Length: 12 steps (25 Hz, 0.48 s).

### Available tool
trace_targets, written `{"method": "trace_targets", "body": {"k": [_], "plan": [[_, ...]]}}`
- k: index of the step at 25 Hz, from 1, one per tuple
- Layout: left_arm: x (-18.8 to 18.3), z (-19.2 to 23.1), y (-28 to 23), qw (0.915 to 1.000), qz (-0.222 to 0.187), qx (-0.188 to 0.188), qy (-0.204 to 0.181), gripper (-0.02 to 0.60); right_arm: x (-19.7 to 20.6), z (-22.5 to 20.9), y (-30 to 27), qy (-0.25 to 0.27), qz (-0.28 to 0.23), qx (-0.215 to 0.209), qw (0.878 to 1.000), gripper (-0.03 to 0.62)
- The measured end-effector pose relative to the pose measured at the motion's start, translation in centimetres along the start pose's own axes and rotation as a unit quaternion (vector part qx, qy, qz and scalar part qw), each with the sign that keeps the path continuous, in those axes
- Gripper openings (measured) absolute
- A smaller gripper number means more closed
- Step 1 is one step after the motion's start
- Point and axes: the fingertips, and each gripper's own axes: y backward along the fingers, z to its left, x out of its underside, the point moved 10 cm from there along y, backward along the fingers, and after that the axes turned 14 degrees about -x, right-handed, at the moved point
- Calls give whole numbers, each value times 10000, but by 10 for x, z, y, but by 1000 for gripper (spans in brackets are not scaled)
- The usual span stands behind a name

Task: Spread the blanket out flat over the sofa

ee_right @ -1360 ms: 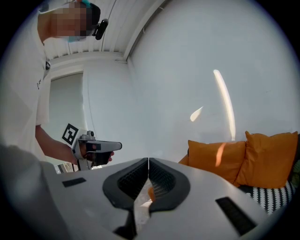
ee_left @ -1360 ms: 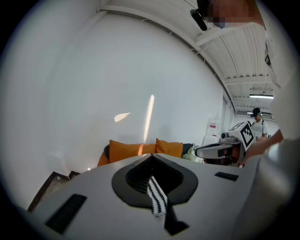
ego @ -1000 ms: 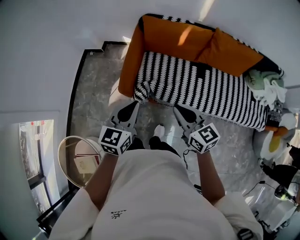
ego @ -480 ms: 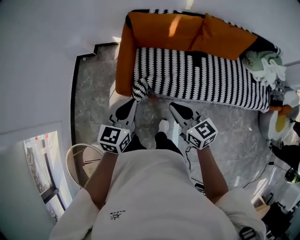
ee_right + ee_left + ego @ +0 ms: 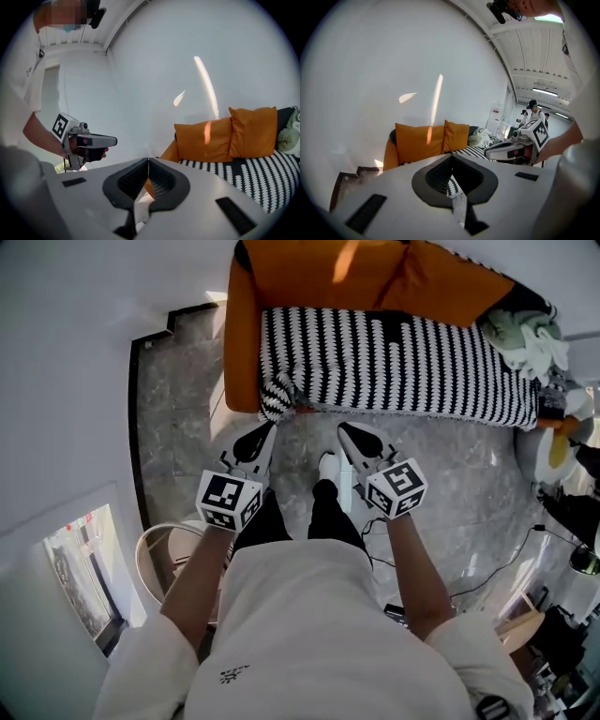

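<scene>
So the blanket (image 5: pixel 403 362) is already lying across the seat of the sofa (image 5: pixel 242 352), stripes running front to back. Its front left corner is scrunched into a little knot right by the orange armrest, though. The left gripper (image 5: pixel 268 427) is clamped on that knot, and from its own camera only a thin sliver of striped fabric sits between the pads. I honestly can't tell how deep the bite goes. The right gripper (image 5: pixel 345 431) is closed too, but on nothing, and it hangs over the floor a bit short of the blanket's front edge. My worry is that with only one corner held, any tug towards the person probably drags the whole left side off the seat instead of flattening it. A shallow pinch like that could also pop loose mid-pull and leave the corner bunched. Also, the heap of clothes (image 5: pixel 530 334) at the far right end might pin that side, so a pull could skew the stripes.
</scene>
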Motion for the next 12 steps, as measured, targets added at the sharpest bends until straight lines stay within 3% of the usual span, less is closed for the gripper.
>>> {"method": "trace_targets", "body": {"k": [12], "plan": [[67,25,-40,9982,538,280,30,18,61,-17,-40,-423,403,539,9968,26]]}}
